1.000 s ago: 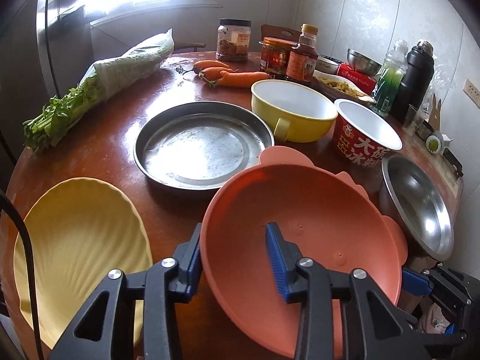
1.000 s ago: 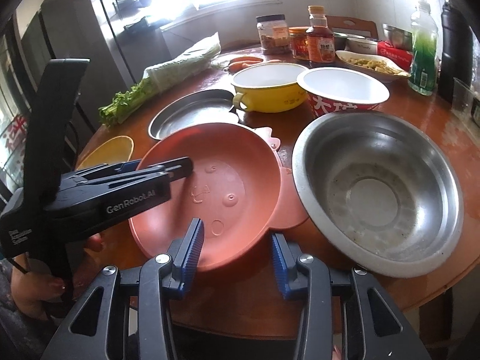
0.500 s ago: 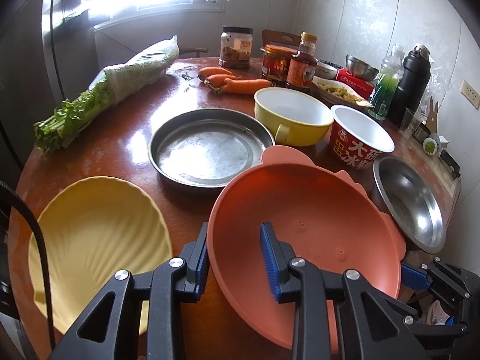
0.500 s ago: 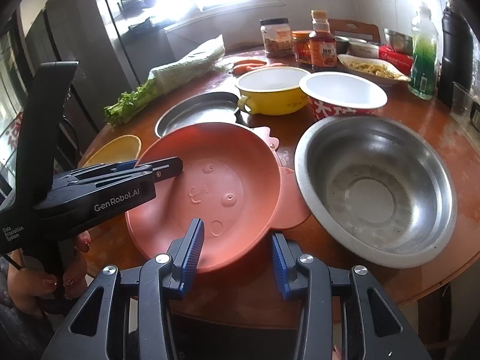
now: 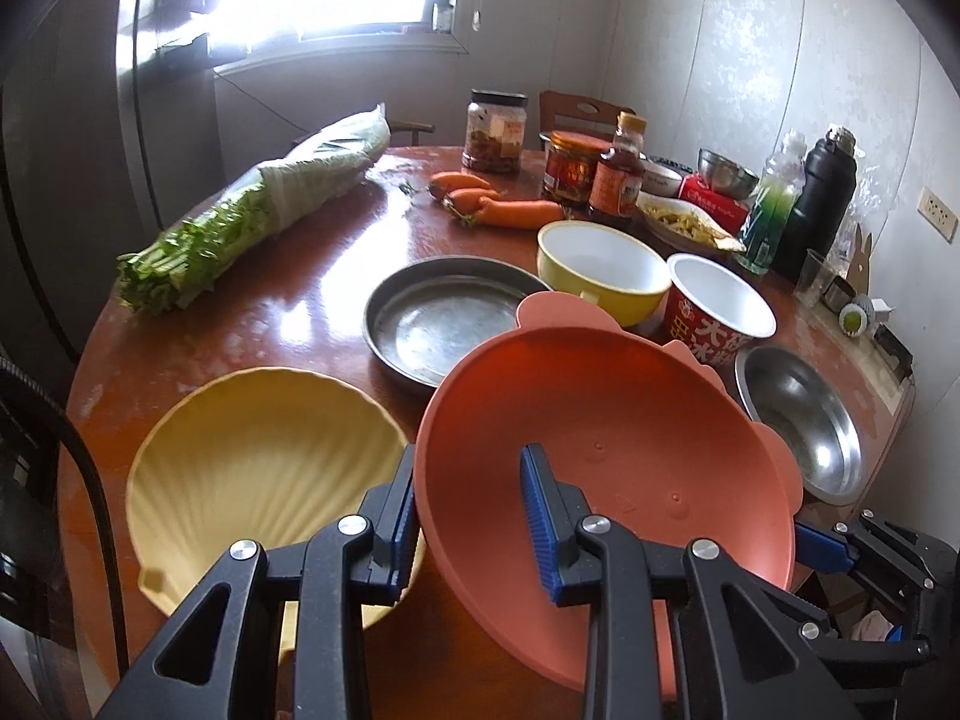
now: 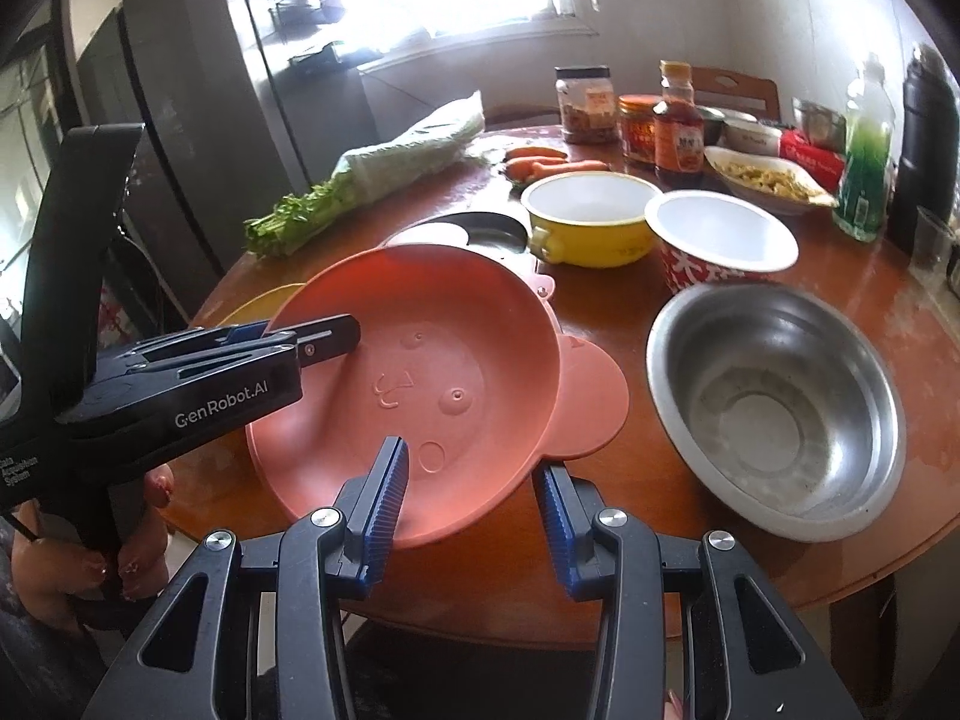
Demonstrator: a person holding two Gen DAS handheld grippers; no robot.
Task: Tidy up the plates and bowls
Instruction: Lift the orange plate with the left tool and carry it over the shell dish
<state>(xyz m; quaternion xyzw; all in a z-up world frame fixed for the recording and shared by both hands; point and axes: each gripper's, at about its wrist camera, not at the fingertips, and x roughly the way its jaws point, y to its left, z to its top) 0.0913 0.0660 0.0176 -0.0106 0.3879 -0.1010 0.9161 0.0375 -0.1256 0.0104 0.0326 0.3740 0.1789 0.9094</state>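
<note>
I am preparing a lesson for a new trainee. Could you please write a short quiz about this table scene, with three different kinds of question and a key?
1. Multiple choice: which dish does the left gripper hold by its rim?
A. the steel bowl
B. the orange bowl
C. the yellow shell plate
2. True or false: the red noodle cup is full of noodles.
3. Fill in: in the right wrist view, an empty ____ bowl stands to the right of the orange bowl.

Key: 1 B; 2 false, the cup is empty; 3 steel.
</note>
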